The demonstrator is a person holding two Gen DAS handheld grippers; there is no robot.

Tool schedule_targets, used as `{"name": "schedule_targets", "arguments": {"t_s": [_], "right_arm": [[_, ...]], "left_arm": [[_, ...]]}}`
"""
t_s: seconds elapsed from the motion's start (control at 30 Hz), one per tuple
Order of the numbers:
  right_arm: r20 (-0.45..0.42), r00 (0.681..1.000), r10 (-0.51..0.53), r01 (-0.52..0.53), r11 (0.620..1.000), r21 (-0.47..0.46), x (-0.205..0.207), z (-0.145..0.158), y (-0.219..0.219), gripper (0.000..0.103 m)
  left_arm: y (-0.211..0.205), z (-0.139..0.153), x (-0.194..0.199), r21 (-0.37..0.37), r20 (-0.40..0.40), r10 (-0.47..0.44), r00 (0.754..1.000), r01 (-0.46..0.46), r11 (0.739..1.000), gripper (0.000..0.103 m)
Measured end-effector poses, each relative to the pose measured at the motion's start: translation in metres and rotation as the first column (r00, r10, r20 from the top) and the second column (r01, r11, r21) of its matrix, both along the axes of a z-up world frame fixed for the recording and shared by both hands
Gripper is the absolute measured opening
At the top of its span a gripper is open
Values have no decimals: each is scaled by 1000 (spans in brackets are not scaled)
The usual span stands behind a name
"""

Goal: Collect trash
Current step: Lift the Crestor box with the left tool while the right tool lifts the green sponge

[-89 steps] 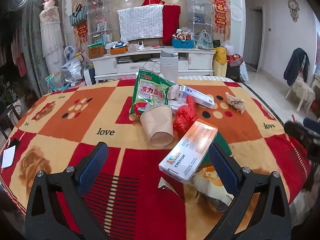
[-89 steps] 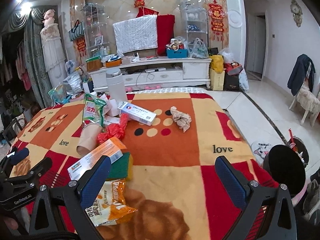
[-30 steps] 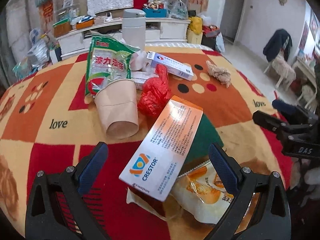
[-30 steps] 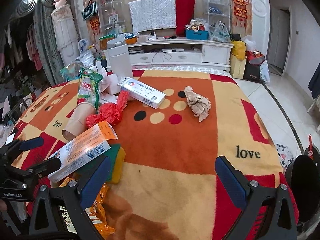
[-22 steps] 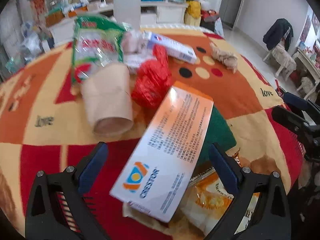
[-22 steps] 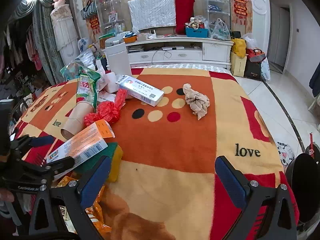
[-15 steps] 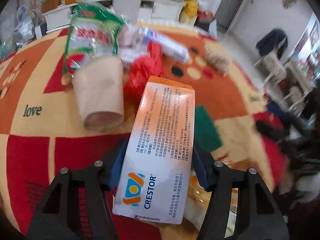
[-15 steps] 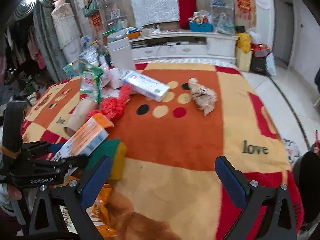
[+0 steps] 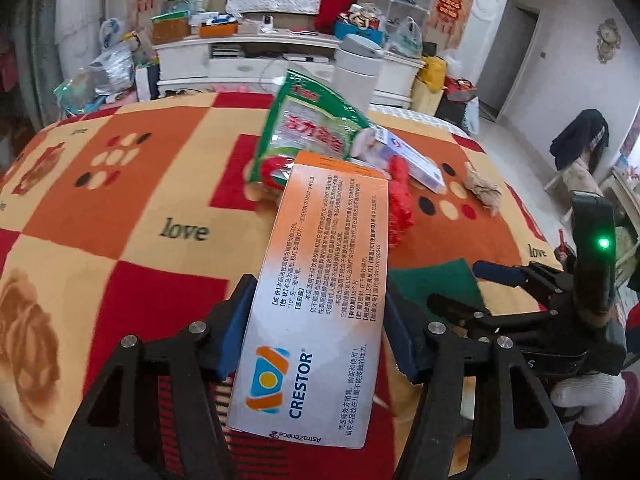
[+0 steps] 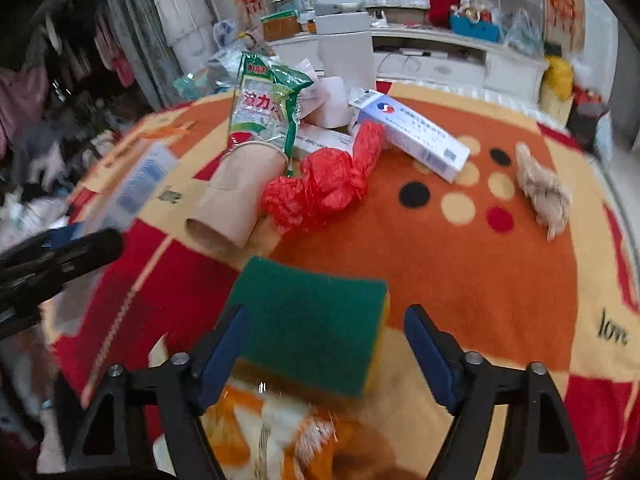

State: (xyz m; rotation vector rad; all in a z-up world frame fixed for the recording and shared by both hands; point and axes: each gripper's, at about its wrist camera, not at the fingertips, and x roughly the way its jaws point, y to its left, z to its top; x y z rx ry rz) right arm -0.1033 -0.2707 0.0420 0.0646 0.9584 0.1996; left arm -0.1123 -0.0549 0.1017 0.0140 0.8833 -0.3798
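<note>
Tongs: left tongs are clamped on Crestor box, lifted off table. Right tongs, just narrowed, straddle green sponge w/ a gap at right pad. Beyond lie cup, red bag, tissue wad.

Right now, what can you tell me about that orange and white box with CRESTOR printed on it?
The CRESTOR box is a long, flat cardboard medicine carton, orange at its far end, fading to white, with a logo and small printed text. The left gripper clamps its long sides between blue pads, holding it tilted above the patterned blanket.
</note>
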Motion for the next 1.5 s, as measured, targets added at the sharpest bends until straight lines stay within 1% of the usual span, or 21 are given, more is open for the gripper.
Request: {"name": "schedule_targets", "arguments": {"t_s": [0.03, 0.07, 0.1, 0.2, 0.33, 0.37, 0.43, 0.5, 0.53, 0.6, 0.7, 0.77, 0.83, 0.97, 1.07, 1.1, 1.23, 1.3, 1.37, 1.43, 1.5], "right_arm": [[-3, 1000, 10, -10, 1000, 1, 2, 0, 7, 82], [4, 1000, 13, -13, 1000, -24, 3, 0, 12, 91], [18, 1000, 24, -23, 998, -63, 4, 0, 21, 92], [40, 998, 42, -35, 986, -165, 7, -2, 35, 93], [36, 996, 85, -71, 952, -297, 11, -12, 44, 93], [30, 994, 106, -92, 945, -313, 11, -14, 42, 93], [38, 992, 124, -109, 955, -274, 7, -9, 21, 93], [67, 997, 33, -4, 921, -390, 4, -3, -7, 91], [87, 996, 5, 32, 907, -421, 2, 0, -20, 91], [82, 993, -84, 109, 918, -382, 2, 8, -58, 91], [51, 985, -165, 172, 968, -182, -2, 19, -97, 91], [28, 991, -130, 131, 990, -51, -5, 21, -96, 91], [-20, 999, -46, 47, 998, 34, -2, 16, -79, 91], [-74, 997, 33, -31, 999, 37, -4, 1, -45, 90], [-110, 992, 62, -47, 990, 133, 1, -16, -32, 69], [-122, 991, 63, -44, 987, 154, 5, -22, -28, 60], [-79, 995, 56, -45, 989, 140, 7, -25, -24, 49], [-48, 997, 60, -53, 991, 124, 5, -21, -27, 33], [-24, 999, 48, -44, 992, 120, 4, -13, -39, 27], [1, 1000, -15, 14, 997, 76, -2, -5, -55, 25], [0, 997, -81, 80, 994, 69, -7, -3, -74, 25]], "left_arm": [[3, -1, 0, 5, 6, 10, 1000, -10, 1000, 59], [6, -2, 0, 10, 9, 19, 1000, -19, 1000, 59], [9, -2, 1, 11, 10, 26, 1000, -26, 1000, 60], [17, -5, 3, -1, -7, 39, 999, -39, 999, 59], [16, -7, 5, -7, -12, 38, 999, -38, 999, 59], [15, -7, 4, -10, -12, 33, 999, -33, 999, 60], [12, -5, 3, -14, -9, 21, 1000, -21, 1000, 59], [9, -3, 2, -23, -2, 8, 1000, -8, 1000, 60], [7, -3, 1, -28, 0, 4, 1000, -4, 1000, 60], [1, -4, 3, -39, -3, -3, 1000, 3, 999, 60], [-8, -5, 4, -47, -5, -8, 1000, 8, 999, 60], [-12, -4, 4, -45, -2, -7, 1000, 7, 999, 60], [-12, -1, 3, -40, 4, -9, 1000, 10, 999, 60], [-1, 3, 1, -25, 17, 8, 1000, -7, 1000, 60], [8, 1, 3, -41, -5, 37, 999, -37, 998, 60], [9, 0, 3, -44, -11, 42, 999, -43, 998, 60], [10, -4, 1, -38, -17, 41, 999, -42, 998, 60], [8, -5, 0, -39, -18, 37, 999, -38, 999, 60], [5, -4, 1, -55, -21, 35, 999, -37, 998, 60], [0, -1, 1, -70, -15, 27, 1000, -28, 997, 60], [-7, 1, 0, -76, -8, 14, 1000, -14, 997, 60]]}}
